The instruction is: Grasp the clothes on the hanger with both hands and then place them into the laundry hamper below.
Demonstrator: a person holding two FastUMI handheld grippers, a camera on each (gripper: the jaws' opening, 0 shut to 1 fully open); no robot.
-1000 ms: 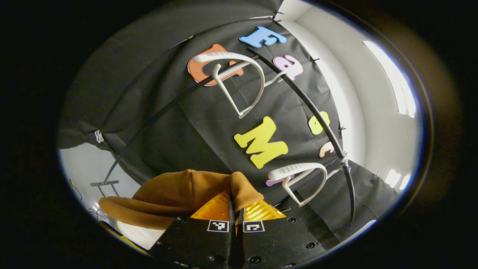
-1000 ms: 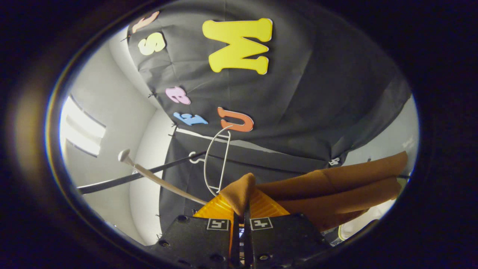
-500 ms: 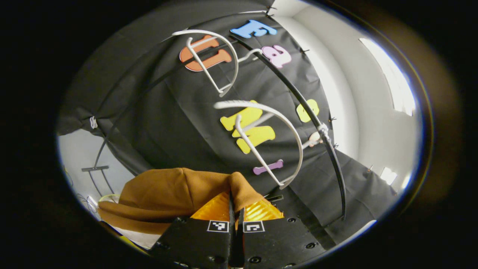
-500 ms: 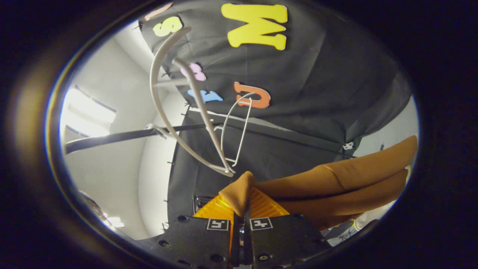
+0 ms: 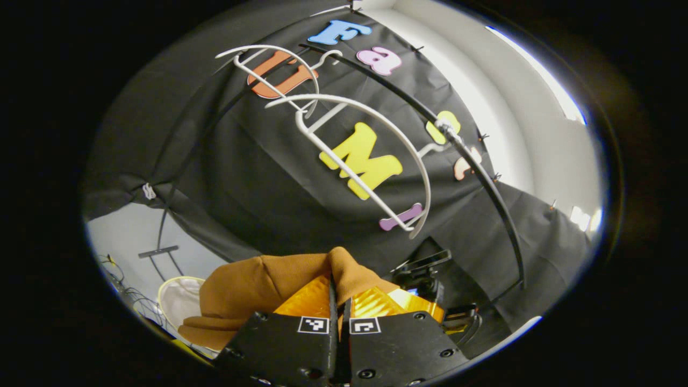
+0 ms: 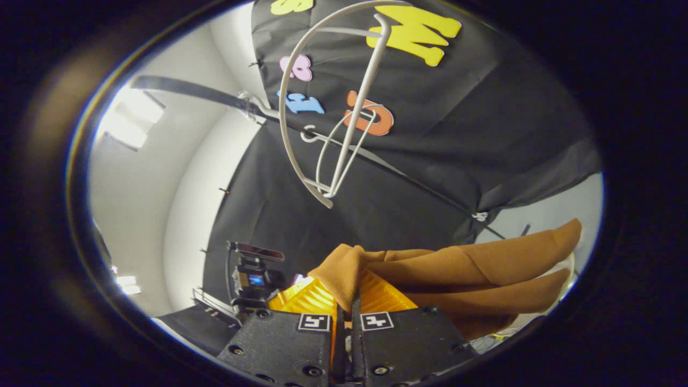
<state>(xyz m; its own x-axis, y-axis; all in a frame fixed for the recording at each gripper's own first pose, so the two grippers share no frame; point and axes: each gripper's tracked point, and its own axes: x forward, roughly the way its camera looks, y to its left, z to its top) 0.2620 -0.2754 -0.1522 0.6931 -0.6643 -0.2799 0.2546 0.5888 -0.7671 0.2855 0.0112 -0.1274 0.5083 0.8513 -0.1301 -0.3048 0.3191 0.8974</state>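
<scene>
My left gripper (image 5: 339, 293) has its two ribbed pads pressed together on a pinched fold of the brown garment (image 5: 258, 285), and my right gripper (image 6: 348, 293) is clamped the same way on another fold of that garment (image 6: 473, 269). The cloth is soft, matte and thick, bunching into rounded rolls rather than sharp creases. In the left gripper view it trails from the fingertips toward 9 o'clock and sags to 7 o'clock; in the right gripper view its long axis runs from the fingertips out toward 3 o'clock as two stacked, tapering rolls. Just past the low end of the cloth in the left gripper view I see the pale round rim of the laundry hamper (image 5: 177, 298) at 8 o'clock. Farther out, toward 12 o'clock, a white plastic hanger (image 5: 371, 161) with a curved shoulder and a straight bar hangs bare on the thin black rail (image 5: 484, 183), with a second white hanger (image 5: 274, 75) behind it; the same near hanger (image 6: 322, 107) sits at 12 o'clock in the right gripper view. A dark device on a stand (image 6: 252, 279) shows at 9 o'clock beside my right fingers. Compared with half a second ago, both hangers have climbed higher in each view, the hamper rim has come into sight on the left, and the stand has appeared, while both grips on the cloth are unchanged.
</scene>
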